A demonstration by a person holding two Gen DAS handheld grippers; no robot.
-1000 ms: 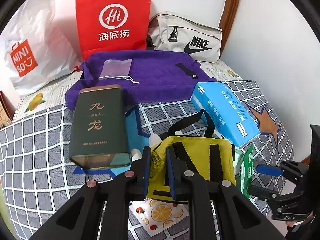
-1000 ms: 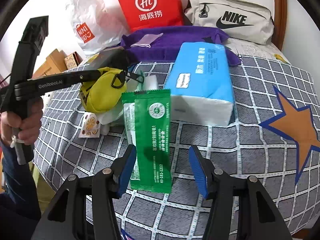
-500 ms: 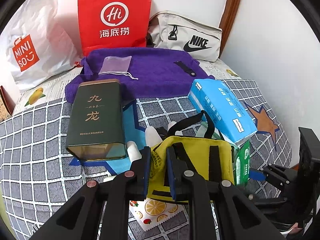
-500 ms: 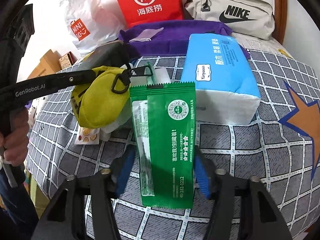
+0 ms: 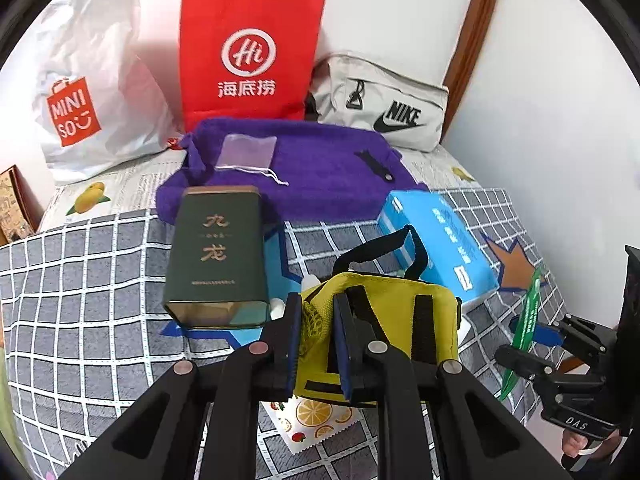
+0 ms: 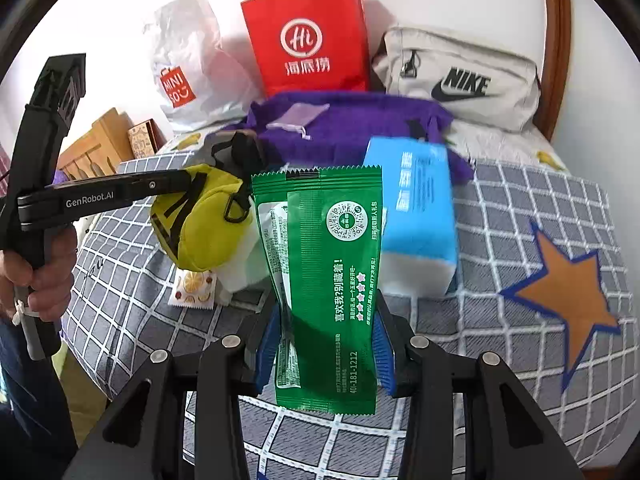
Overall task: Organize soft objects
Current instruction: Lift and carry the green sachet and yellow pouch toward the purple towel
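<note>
Fingers (image 6: 382, 344) clamp green packet (image 6: 332, 280) — lifted.

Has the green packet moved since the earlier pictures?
Yes. The green packet is lifted off the checked bedspread between the right gripper fingers, overlapping the blue tissue pack.

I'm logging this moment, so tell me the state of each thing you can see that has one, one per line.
left gripper: shut on the yellow pouch's edge
yellow pouch: held, lifted off the bed
right gripper: fingers closed on the green packet
green packet: held upright, off the bed
blue tissue pack: lying on the bed
green tin: lying flat
red paper bag: standing upright
</note>
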